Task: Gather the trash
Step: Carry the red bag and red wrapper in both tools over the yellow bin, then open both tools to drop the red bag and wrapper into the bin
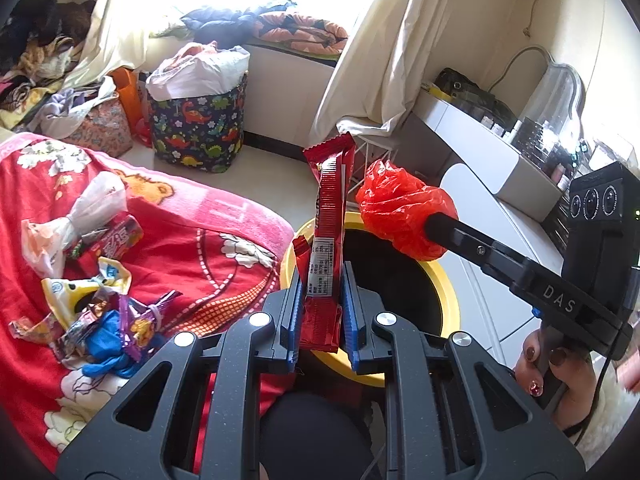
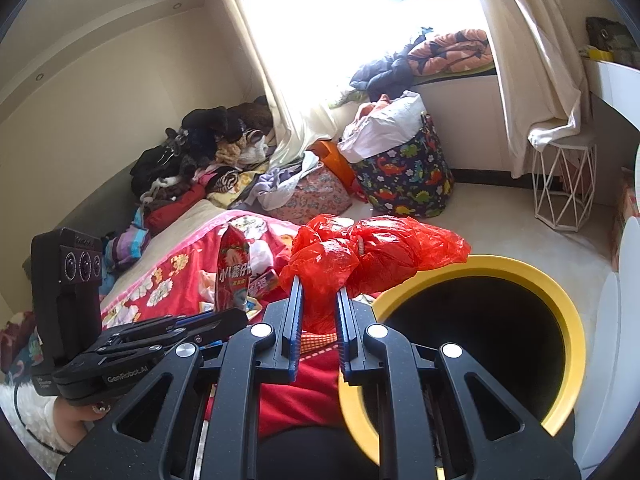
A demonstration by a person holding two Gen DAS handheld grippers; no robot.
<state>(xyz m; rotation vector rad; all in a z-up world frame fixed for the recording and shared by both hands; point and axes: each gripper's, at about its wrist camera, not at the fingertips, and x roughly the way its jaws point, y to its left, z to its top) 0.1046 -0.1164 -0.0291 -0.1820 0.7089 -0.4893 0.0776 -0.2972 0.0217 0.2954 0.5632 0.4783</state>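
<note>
Left gripper (image 1: 320, 304) clamps a red wrapper (image 1: 326, 240), right gripper (image 2: 318, 312) a red plastic bag (image 2: 372, 252), both over the yellow-rimmed bin (image 2: 560, 300) beside the bed's red blanket (image 1: 192, 240), strewn with wrappers (image 1: 96, 292)

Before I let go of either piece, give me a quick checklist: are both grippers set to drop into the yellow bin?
1. Left gripper grips the red snack wrapper: ok, wrapper stands upright between the pads.
2. Right gripper grips the red plastic bag: ok, bag bunched at the fingertips.
3. Wrapper over the yellow bin opening: cannot tell; it looks near the bed-side rim.
4. Bag over the opening: not ok in the right wrist view, mostly short of the rim.
5. Bin mouth unobstructed: ok, dark interior open.
6. Trash left on the red blanket: not ok, loose wrappers remain.
</note>
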